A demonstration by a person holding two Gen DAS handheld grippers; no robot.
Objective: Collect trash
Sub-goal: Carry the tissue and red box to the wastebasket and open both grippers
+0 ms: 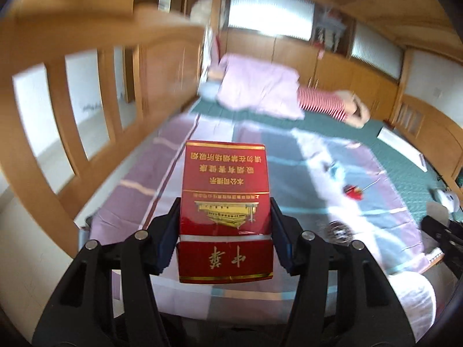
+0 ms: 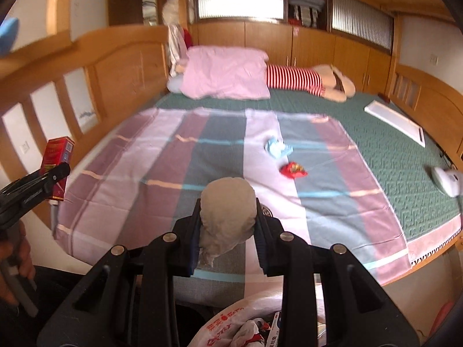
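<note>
My left gripper [image 1: 225, 228] is shut on a red cigarette pack [image 1: 225, 202] with gold print, held above the near left part of the bed. The pack also shows in the right wrist view [image 2: 58, 162] at the left edge. My right gripper [image 2: 228, 225] is shut on a crumpled grey-beige tissue wad [image 2: 228, 208], above the bed's near edge. A white plastic bag [image 2: 249, 324] with red print lies open just below it. A crumpled blue tissue [image 2: 277, 147] and a red wrapper [image 2: 292, 170] lie on the striped sheet [image 2: 144, 156].
A wooden headboard-like rail [image 2: 86, 86] runs along the left. A pink pillow [image 2: 225, 72] and a striped plush toy [image 2: 303, 79] lie at the far end. A white flat box [image 2: 396, 121] and a white object [image 2: 445, 179] rest on the green cover at the right.
</note>
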